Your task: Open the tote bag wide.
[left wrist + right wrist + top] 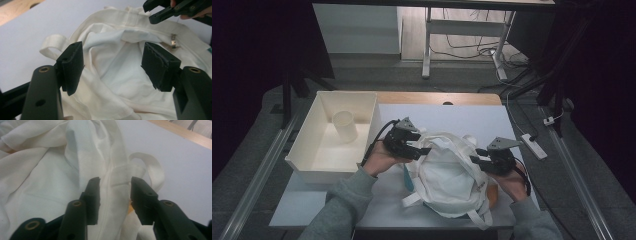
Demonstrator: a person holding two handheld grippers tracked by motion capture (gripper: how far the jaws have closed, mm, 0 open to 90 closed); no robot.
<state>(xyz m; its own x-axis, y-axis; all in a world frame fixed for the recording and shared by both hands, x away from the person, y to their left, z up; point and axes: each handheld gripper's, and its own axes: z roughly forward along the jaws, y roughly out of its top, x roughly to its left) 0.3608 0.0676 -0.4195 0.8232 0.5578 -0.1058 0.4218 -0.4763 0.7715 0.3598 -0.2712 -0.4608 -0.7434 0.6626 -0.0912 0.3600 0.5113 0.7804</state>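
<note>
Lying crumpled at the near middle of the desk [312,200], the bag [447,177] has a tool at each side. Left tool [426,150] sits at the bag's left rim, jaws spread wide, nothing pinched. Right tool [476,161] is at the right edge, jaws parted around a seam fold without pressing it. Farther left stands a bin [307,165] holding a cup [344,126].
</note>
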